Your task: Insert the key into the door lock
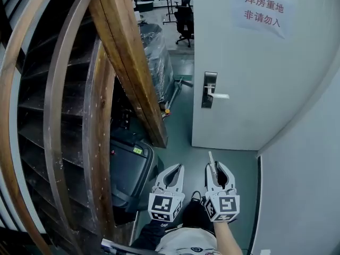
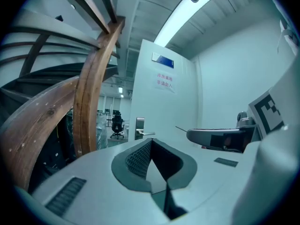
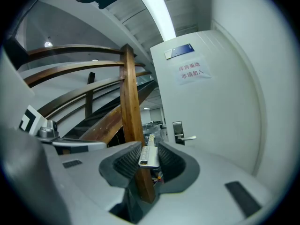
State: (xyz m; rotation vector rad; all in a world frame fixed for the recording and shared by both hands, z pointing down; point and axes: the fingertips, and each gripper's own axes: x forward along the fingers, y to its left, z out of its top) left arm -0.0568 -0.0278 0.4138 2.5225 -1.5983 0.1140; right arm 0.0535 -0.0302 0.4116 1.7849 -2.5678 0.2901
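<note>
The white door [image 1: 249,73] stands ahead on the right, with a steel lock plate and lever handle [image 1: 209,90] on its left edge. The lock plate [image 3: 177,131] also shows far off in the right gripper view. My right gripper [image 1: 214,167] is shut on a silver key [image 3: 149,153], whose thin blade [image 1: 211,159] points toward the door. My left gripper [image 1: 179,168] hangs beside it on the left, fingertips together, nothing in it. Both are low and well short of the lock [image 2: 139,124].
A curved wooden stair with a thick post [image 1: 130,62] fills the left. A black wheeled bin [image 1: 127,169] sits under it, near my left gripper. A plastic-wrapped stack [image 1: 158,54] and an office chair [image 1: 184,19] lie beyond. A white wall [image 1: 303,185] closes the right.
</note>
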